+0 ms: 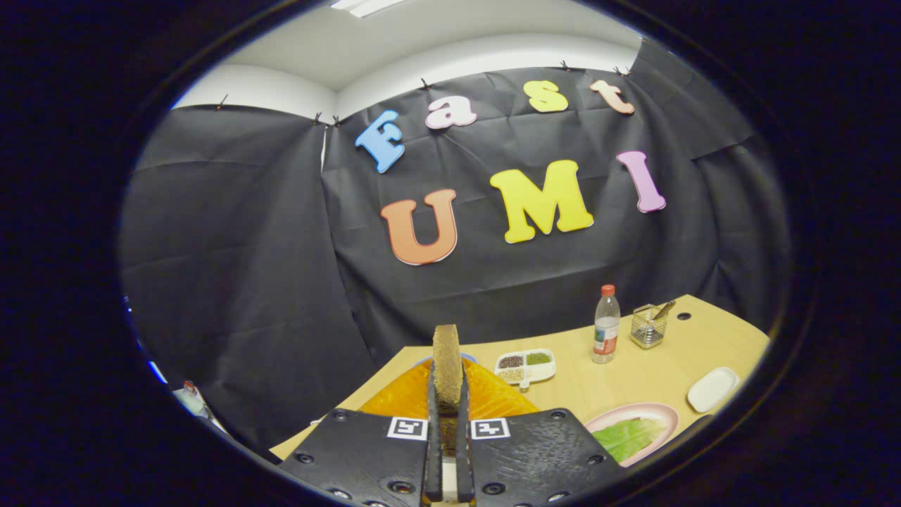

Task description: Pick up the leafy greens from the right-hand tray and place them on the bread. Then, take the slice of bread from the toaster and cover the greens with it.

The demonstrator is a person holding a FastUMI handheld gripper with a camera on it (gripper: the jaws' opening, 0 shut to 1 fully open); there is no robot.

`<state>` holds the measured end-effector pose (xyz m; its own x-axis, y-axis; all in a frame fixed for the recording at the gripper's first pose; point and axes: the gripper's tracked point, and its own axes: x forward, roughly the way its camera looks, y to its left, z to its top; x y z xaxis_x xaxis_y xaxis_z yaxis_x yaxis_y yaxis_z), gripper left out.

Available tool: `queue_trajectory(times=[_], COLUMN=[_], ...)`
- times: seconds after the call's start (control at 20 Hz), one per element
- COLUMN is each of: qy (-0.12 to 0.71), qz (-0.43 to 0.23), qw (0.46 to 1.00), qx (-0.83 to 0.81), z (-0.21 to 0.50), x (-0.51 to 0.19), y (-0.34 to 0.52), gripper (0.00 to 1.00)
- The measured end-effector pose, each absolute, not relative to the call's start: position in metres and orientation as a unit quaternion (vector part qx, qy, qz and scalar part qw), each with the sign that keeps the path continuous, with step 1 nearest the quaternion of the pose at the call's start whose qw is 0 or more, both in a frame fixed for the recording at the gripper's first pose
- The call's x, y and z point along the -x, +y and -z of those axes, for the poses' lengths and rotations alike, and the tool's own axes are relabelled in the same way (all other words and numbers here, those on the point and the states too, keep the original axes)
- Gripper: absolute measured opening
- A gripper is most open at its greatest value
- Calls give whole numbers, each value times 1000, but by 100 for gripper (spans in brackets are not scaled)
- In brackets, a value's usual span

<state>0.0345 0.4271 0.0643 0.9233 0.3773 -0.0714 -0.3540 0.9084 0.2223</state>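
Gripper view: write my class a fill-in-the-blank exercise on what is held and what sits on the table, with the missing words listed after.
1. The gripper is shut on a slice of ____, held on edge between its fingers.
2. The leafy greens lie on a ____ plate.
3. The water bottle has a ____ cap.
4. The wire basket stands right beside the ____, at the back of the table.

Missing words: bread; pink; red; water bottle

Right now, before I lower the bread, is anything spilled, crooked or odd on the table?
Nothing stands out. The gripper is shut on the brown bread slice, held upright on edge. The clear plastic bottle stands upright, and the green leaf lies flat on the pink plate.
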Motion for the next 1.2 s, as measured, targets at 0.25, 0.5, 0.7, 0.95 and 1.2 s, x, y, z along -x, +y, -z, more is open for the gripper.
queue_trajectory(times=[0.25,0.5,0.7,0.95,1.2], qy=[50,98,115,140,164], qz=[-146,-106,-100,-85,-78], qw=[982,980,975,966,952], qx=[-109,-137,-161,-200,-245], z=[-38,22,55,96,131], x=[-36,-50,-57,-70,-82], y=[360,312,298,279,261], gripper=[8,8,8,7,8])
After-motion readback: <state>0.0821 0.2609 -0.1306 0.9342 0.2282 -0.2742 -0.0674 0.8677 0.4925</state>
